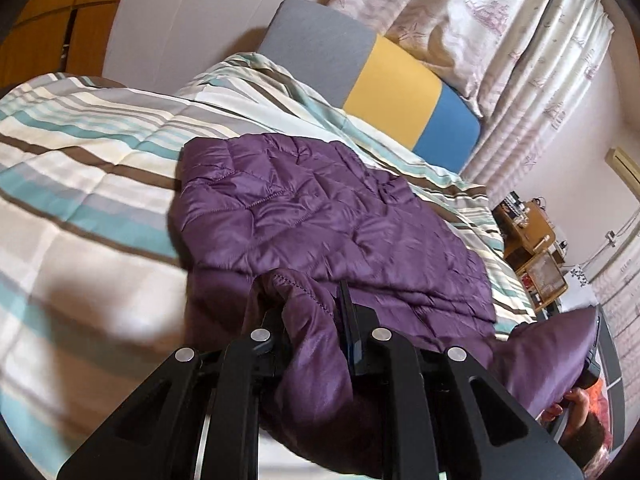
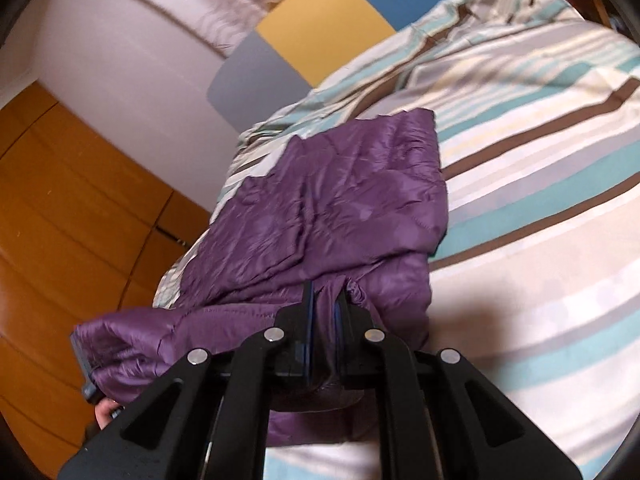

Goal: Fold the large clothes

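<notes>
left tongs [image 1: 312,304] tips: under jacket [image 1: 320,208]; desk [image 1: 532,240] clutter: too small

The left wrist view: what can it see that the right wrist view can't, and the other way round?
Only the left wrist view shows the patterned curtains and a wooden shelf unit. Only the right wrist view shows the wide wooden wardrobe doors. Both show the purple quilted jacket on the striped duvet, the grey, yellow and blue headboard, and a claw shut on the jacket's edge: left claw, right claw.
</notes>
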Demonstrator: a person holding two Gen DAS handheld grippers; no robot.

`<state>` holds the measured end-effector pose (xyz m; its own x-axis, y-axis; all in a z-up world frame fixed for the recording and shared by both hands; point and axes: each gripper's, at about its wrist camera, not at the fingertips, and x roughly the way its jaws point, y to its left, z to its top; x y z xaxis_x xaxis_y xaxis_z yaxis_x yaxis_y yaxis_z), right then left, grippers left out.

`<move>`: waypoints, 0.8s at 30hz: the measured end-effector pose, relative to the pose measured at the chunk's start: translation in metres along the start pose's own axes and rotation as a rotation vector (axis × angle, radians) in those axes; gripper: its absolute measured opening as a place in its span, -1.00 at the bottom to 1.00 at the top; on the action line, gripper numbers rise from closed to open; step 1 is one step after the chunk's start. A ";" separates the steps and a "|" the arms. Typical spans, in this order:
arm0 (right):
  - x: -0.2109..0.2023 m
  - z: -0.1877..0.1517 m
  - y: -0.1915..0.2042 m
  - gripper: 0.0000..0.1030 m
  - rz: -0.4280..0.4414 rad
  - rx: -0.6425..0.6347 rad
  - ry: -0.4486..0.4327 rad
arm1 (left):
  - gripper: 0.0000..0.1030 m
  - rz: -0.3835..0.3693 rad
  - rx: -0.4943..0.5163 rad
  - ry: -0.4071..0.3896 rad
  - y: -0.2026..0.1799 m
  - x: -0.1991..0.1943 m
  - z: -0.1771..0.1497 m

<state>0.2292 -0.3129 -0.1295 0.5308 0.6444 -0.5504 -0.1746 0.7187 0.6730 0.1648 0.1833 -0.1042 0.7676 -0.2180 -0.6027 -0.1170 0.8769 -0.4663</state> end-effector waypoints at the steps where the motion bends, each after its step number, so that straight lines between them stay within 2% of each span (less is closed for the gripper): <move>1: 0.006 0.003 -0.003 -0.84 -0.005 0.012 0.001 | -0.68 0.003 -0.001 0.002 0.001 0.005 0.002; 4: 0.018 0.009 -0.010 -0.84 -0.013 0.043 -0.006 | -0.68 0.011 -0.013 0.006 0.005 0.019 0.007; 6: 0.024 0.011 -0.013 -0.84 -0.020 0.066 -0.017 | -0.58 0.029 -0.017 0.013 0.006 0.028 0.010; 8: 0.028 0.011 -0.018 -0.75 -0.031 0.086 -0.039 | -0.31 0.045 -0.022 0.011 0.007 0.031 0.011; 9: 0.029 0.012 -0.019 -0.61 -0.040 0.092 -0.048 | -0.20 0.046 -0.032 -0.003 0.009 0.029 0.011; 11: 0.029 0.013 -0.025 -0.29 -0.036 0.121 -0.079 | 0.46 0.039 -0.064 -0.050 0.015 0.022 0.012; 12: 0.026 0.013 -0.028 0.06 -0.028 0.135 -0.103 | 0.62 0.020 -0.098 -0.096 0.020 0.013 0.011; 13: 0.022 0.014 -0.031 0.43 -0.032 0.148 -0.138 | 0.88 0.016 -0.113 -0.127 0.023 0.007 0.011; 15: 0.010 0.013 -0.036 0.54 -0.040 0.162 -0.204 | 0.91 0.039 -0.133 -0.207 0.031 -0.010 0.008; 17: 0.002 0.011 -0.043 0.62 -0.029 0.170 -0.224 | 0.92 0.038 -0.146 -0.226 0.040 -0.017 0.004; 18: 0.001 0.011 -0.044 0.73 -0.033 0.172 -0.220 | 0.92 0.039 -0.152 -0.230 0.043 -0.020 0.001; 22: 0.002 -0.004 -0.044 0.82 -0.072 0.115 -0.160 | 0.93 0.022 -0.155 -0.257 0.054 -0.030 -0.023; 24: 0.011 -0.013 -0.042 0.82 -0.098 0.077 -0.108 | 0.93 0.006 -0.141 -0.200 0.051 -0.019 -0.031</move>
<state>0.2318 -0.3323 -0.1705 0.6292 0.5375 -0.5614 -0.0555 0.7516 0.6573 0.1250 0.2193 -0.1366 0.8745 -0.1114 -0.4721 -0.1980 0.8065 -0.5571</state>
